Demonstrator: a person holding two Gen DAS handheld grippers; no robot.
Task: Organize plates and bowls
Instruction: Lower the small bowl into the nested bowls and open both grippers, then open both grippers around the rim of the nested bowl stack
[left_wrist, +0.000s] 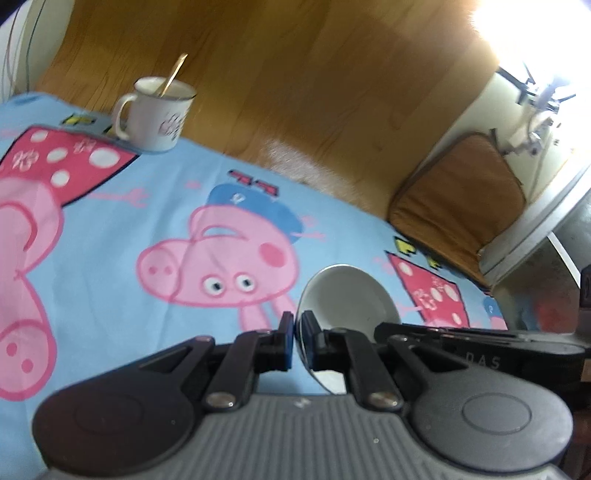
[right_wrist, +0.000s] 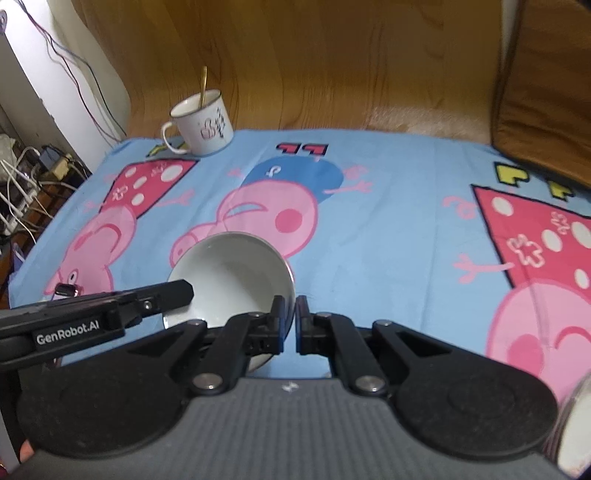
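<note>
A white bowl (left_wrist: 351, 299) (right_wrist: 236, 273) with a thin metal rim is held over the blue cartoon-pig cloth (left_wrist: 110, 229) (right_wrist: 399, 236). My left gripper (left_wrist: 297, 328) is shut on the bowl's left rim. My right gripper (right_wrist: 290, 317) is shut on its right rim. The bowl is tilted, its inside facing up and forward. The left gripper also shows in the right wrist view (right_wrist: 162, 295), reaching to the bowl's left edge. The right gripper's black body shows in the left wrist view (left_wrist: 461, 336).
A white enamel mug (left_wrist: 157, 114) (right_wrist: 203, 123) with a gold spoon stands at the cloth's far left. A brown cushion (left_wrist: 458, 195) (right_wrist: 543, 81) lies at the far right. A pale rounded edge of something (right_wrist: 572, 432) is at the lower right. Cables (right_wrist: 22, 184) hang left of the table.
</note>
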